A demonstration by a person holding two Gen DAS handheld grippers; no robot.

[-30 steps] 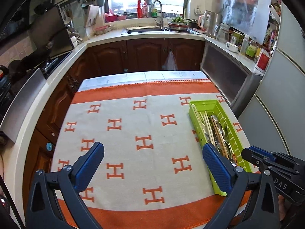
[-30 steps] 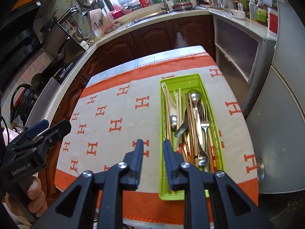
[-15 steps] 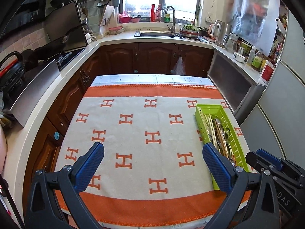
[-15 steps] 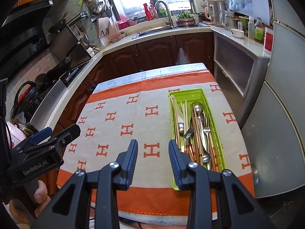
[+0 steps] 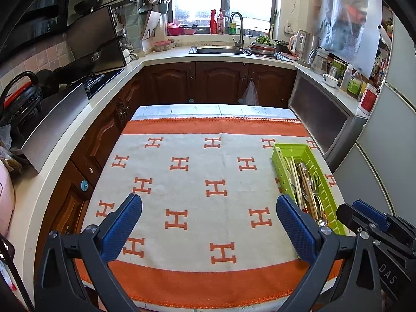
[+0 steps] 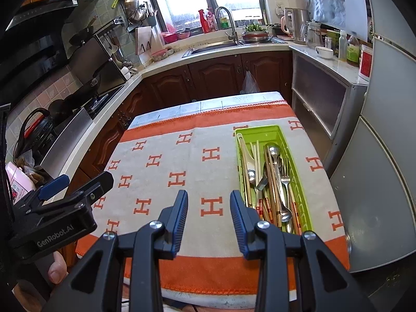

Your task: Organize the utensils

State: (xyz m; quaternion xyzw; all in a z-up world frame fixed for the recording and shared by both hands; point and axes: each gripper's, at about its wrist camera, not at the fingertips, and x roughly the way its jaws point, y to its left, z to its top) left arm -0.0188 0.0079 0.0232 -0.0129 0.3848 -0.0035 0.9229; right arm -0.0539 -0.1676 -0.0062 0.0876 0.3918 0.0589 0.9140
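Both tools, left point(image 5: 209, 209) and right point(image 6: 209, 201), hang agape near the green tray point(image 6: 282, 132).

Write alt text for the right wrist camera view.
An open black two-finger right gripper hovers empty above an orange-and-cream H-patterned tablecloth, just left of a lime-green plastic utensil tray holding metal spoons, a fork and chopsticks.

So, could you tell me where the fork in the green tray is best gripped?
Grip the fork by its bare tines and neck, from above, jaws across its width. It lies flat along the green tray, and its handle end is buried among other utensils.
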